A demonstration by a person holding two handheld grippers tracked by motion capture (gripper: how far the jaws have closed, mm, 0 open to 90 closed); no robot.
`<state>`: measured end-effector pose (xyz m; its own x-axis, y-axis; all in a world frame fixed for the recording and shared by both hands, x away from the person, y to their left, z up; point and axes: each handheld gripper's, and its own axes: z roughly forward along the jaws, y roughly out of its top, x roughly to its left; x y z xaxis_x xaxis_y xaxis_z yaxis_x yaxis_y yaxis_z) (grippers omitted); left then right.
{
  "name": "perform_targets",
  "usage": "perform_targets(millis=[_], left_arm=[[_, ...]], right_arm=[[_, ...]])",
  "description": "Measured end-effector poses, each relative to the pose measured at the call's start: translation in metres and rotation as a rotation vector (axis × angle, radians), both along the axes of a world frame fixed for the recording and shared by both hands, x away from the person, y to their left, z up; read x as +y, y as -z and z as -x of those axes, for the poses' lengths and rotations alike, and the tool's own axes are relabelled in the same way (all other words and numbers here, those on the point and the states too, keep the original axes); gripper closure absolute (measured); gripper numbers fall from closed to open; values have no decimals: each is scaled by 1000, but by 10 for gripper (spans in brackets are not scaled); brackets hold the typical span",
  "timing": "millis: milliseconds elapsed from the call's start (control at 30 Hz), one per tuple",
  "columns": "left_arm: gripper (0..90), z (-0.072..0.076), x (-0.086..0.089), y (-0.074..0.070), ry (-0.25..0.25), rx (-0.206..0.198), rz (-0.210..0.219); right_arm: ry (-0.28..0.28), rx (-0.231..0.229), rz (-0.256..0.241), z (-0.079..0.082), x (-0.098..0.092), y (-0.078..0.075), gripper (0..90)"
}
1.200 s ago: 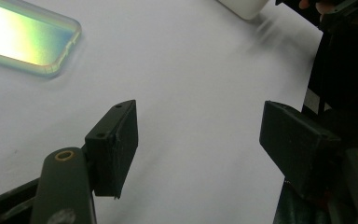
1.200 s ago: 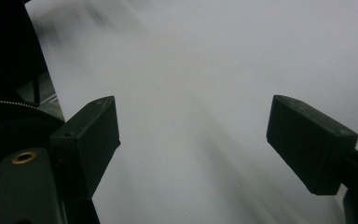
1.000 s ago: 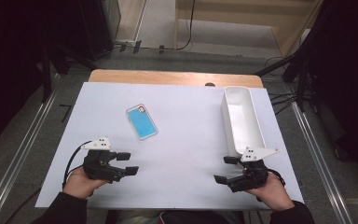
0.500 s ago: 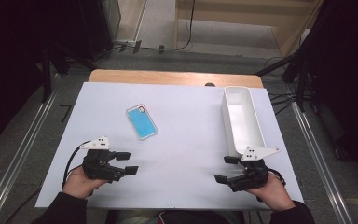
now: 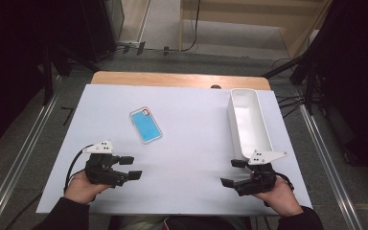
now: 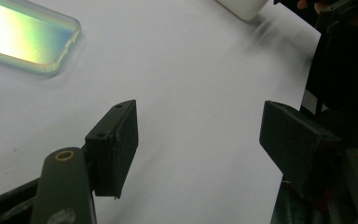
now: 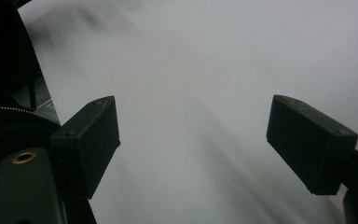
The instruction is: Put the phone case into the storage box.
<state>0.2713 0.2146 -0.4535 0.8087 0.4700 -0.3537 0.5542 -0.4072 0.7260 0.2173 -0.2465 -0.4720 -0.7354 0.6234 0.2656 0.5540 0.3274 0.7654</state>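
Phone (image 5: 145, 125) lies flat on the table (image 5: 196, 105), left of centre and toward the middle depth. Over on the right, the bin (image 5: 249, 122) runs lengthwise from the far edge toward the near side. Left gripper (image 5: 131, 167) sits near the front-left corner, in front of the phone and well apart from it. Right gripper (image 5: 233, 172) sits at the front right, just before the bin's near end. The two grippers face each other across bare tabletop, phone behind and between them.

Table (image 5: 191, 100) with white top: blue phone case (image 5: 145, 125) lies flat, forward of the left jaws; white bin (image 5: 248, 122) beyond the right jaws.
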Motion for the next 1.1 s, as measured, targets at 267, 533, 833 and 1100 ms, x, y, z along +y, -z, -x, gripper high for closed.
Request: perform_targets(millis=[267,533,833,1100], left_arm=[[277,0,0,1,0,2,-1],[277,0,-1,0,1,1,-2],[278,-8,7,-3,-54,11,38],[276,-17,8,0,-109,-24,-13]], right_arm=[[8,4,9,-1,-1,1,158],[6,0,11,-1,-1,1,158],[3,4,16,-1,0,2,158],[0,12,19,0,0,2,158]])
